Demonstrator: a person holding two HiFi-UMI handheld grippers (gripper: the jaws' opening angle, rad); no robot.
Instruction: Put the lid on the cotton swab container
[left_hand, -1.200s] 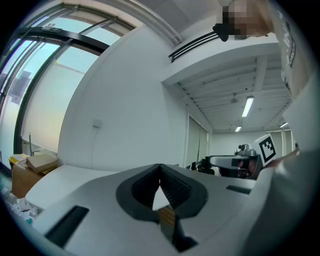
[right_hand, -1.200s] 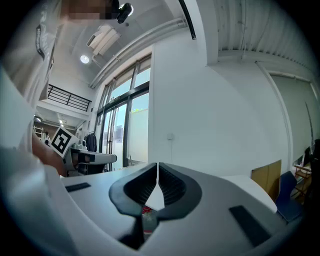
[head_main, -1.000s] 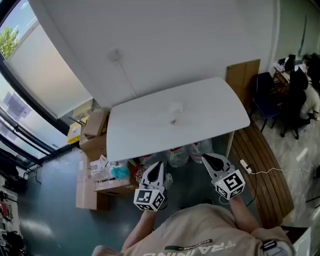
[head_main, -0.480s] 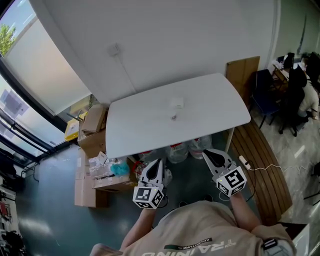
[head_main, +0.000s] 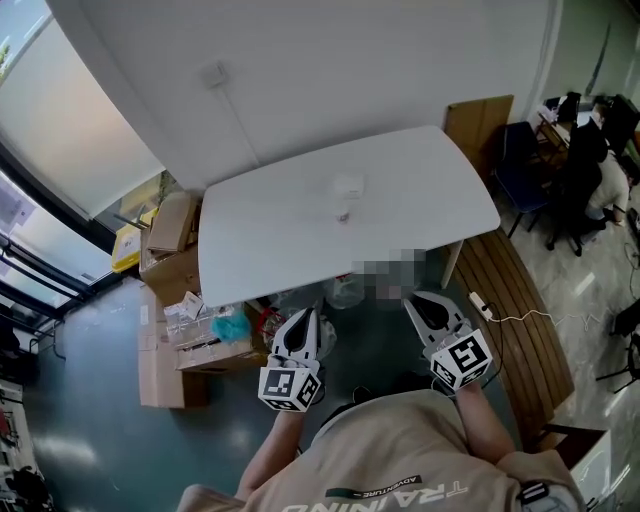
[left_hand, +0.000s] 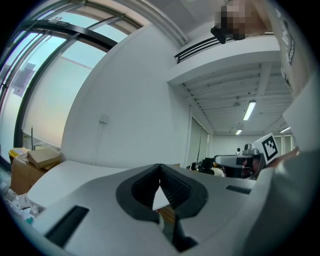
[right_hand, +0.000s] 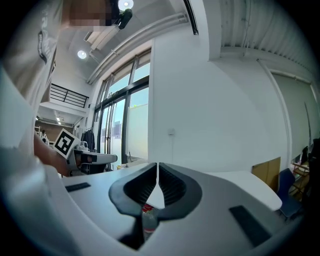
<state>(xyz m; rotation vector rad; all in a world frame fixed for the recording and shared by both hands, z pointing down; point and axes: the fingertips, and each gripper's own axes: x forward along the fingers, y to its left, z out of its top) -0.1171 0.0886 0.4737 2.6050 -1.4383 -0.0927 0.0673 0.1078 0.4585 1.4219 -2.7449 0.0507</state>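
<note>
On the white table (head_main: 260, 250) lie two small items near its middle: a white squarish piece (head_main: 349, 186) and, just in front of it, a small clear piece (head_main: 343, 214). They are too small to tell which is the lid and which the cotton swab container. Both grippers hang low in front of the person, short of the table's near edge and well away from those items. The left gripper (head_main: 306, 316) has its jaws closed together, with nothing between them (left_hand: 159, 168). The right gripper (head_main: 415, 300) is likewise shut and empty (right_hand: 157, 167).
Cardboard boxes (head_main: 172, 245) and loose clutter sit on the floor left of the table. Clear water bottles (head_main: 343, 291) stand under its near edge. A wooden panel (head_main: 478, 125), wooden decking (head_main: 515, 320), a power strip (head_main: 480, 306) and office chairs (head_main: 575, 185) lie to the right.
The view has drifted slightly, so the table sits a little further left in frame. Both grippers keep their low position near the person and stay shut.
</note>
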